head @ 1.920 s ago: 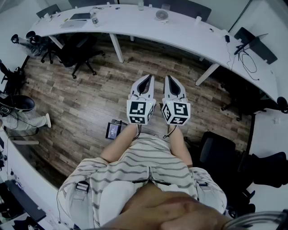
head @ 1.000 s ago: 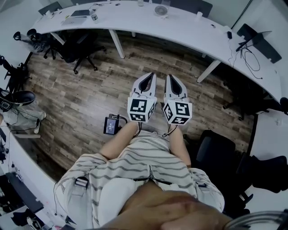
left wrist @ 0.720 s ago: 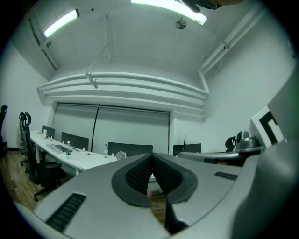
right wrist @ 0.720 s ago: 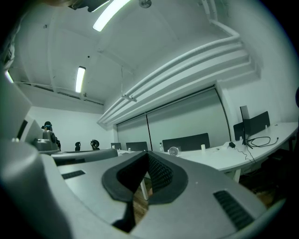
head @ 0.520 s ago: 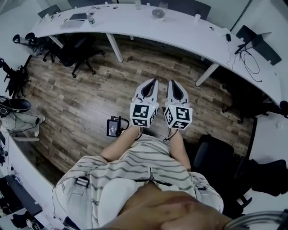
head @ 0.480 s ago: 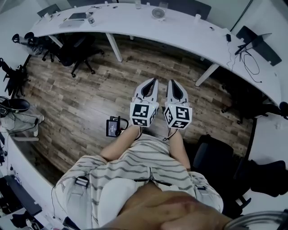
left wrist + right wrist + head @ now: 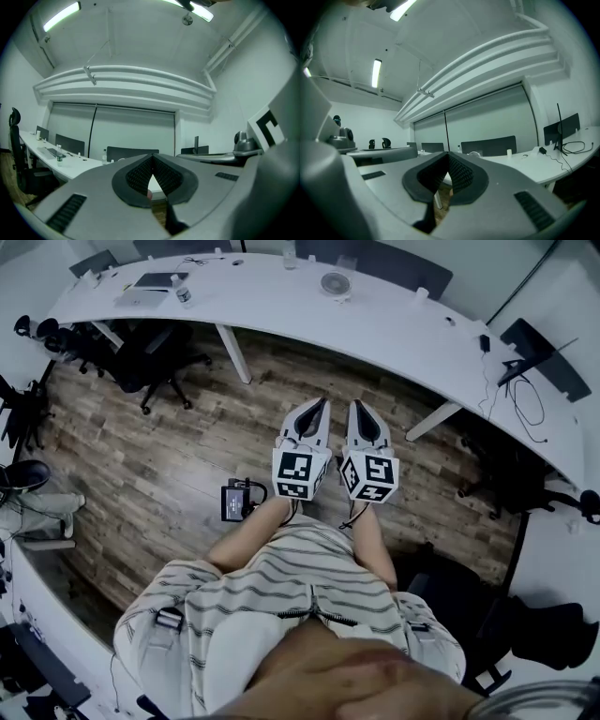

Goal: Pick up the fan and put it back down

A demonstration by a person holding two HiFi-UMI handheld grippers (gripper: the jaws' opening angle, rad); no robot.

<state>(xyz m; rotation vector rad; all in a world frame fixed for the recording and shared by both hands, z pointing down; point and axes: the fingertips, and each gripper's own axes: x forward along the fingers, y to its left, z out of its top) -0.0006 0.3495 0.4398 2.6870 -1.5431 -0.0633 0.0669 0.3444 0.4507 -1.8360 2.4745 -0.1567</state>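
Note:
The small round white fan (image 7: 335,283) stands on the far side of the long curved white table (image 7: 394,329); the right gripper view shows the fan (image 7: 474,153) small and distant on the tabletop. My left gripper (image 7: 319,403) and right gripper (image 7: 357,405) are held side by side over the wooden floor, pointing level at the table and well short of it. The jaws of both meet at their tips with nothing between them, as the left gripper (image 7: 152,157) and right gripper (image 7: 448,154) show in their own views.
On the table's left end lie a laptop (image 7: 155,280) and a bottle (image 7: 183,294); a white cup (image 7: 421,294) stands right of the fan. Black office chairs (image 7: 141,357) stand under the table's left part. A black device (image 7: 234,501) lies on the floor. Cables (image 7: 525,395) trail at right.
The person has stepped across the floor toward the table, which now sits a little nearer. Both grippers stay shut, side by side.

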